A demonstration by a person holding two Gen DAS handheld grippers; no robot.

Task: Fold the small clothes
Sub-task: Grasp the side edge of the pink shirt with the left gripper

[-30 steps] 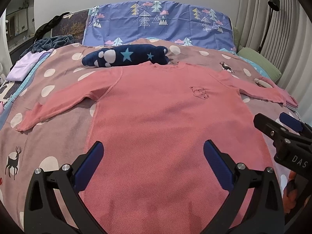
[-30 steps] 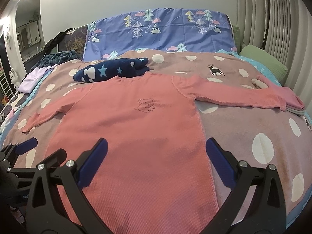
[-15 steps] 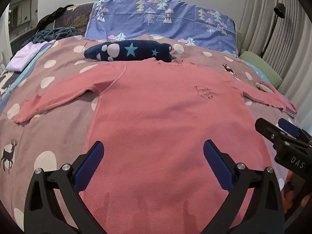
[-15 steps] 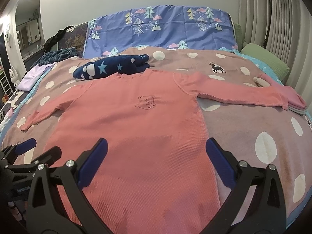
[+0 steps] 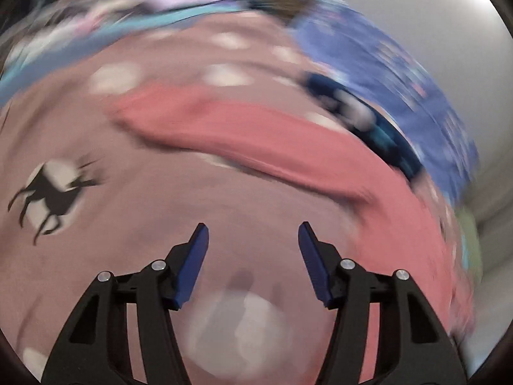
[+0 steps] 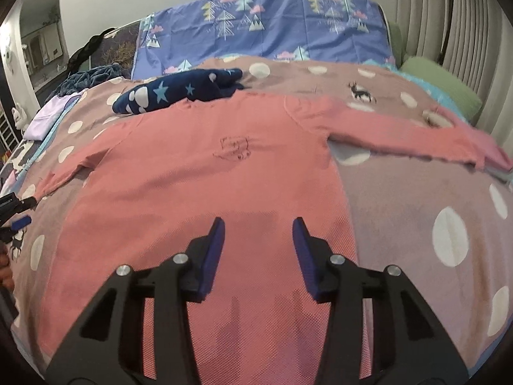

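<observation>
A pink long-sleeved shirt (image 6: pixel 205 186) lies flat on the bed, front up, both sleeves spread out. My right gripper (image 6: pixel 258 227) is open and empty, hovering over the shirt's lower body. The left wrist view is blurred by motion; there my left gripper (image 5: pixel 253 232) is open and empty over the bedspread, just below the shirt's left sleeve (image 5: pixel 231 134). The left gripper's tips also show at the left edge of the right wrist view (image 6: pixel 16 213), beside the left cuff.
The bed has a mauve bedspread (image 6: pixel 416 199) with white dots and deer. A folded navy star garment (image 6: pixel 179 93) lies above the shirt's collar. A blue tree-print cover (image 6: pixel 263 38) is behind, a green pillow (image 6: pixel 442 89) at right, lilac clothes (image 6: pixel 48 115) at left.
My left gripper has swung quickly left, from over the shirt's body to the bedspread by the left sleeve. Both grippers' jaws have narrowed but stay open. The shirt has not moved.
</observation>
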